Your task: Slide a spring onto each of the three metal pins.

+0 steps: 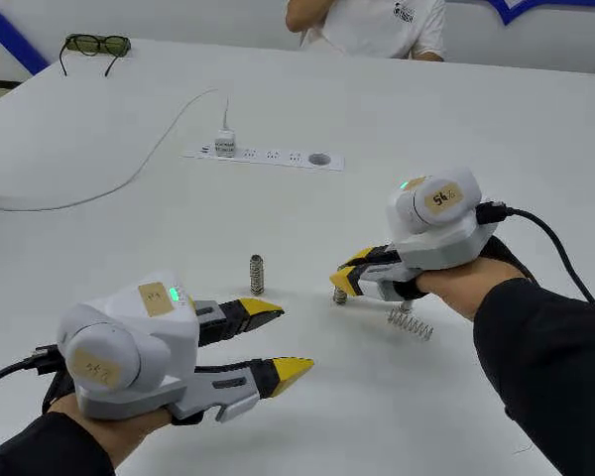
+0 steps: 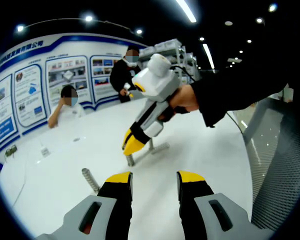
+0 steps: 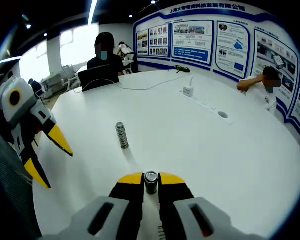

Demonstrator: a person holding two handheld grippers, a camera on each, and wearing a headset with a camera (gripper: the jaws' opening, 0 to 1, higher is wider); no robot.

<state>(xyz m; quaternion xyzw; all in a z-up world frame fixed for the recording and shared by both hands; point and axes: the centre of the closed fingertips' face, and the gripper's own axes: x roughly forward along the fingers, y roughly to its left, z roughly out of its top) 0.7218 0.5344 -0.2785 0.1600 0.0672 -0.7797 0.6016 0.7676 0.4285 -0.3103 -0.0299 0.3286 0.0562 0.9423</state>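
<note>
The white table (image 1: 397,109) held everything. The left gripper (image 1: 293,340) hovered low near its front edge, jaws wide apart. The right gripper (image 1: 341,282) was clamped on a pin (image 3: 151,183). A second pin (image 1: 257,274), wearing a spring, stood upright between the grippers. A loose spring (image 1: 410,323) lay beside the right hand.

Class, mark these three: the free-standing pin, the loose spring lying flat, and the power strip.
Free-standing pin (image 1: 257,274), head view, mid-height of its coils.
Loose spring (image 1: 410,323), head view, middle of its coils.
Power strip (image 1: 278,157), head view, bare middle of its top face.
</note>
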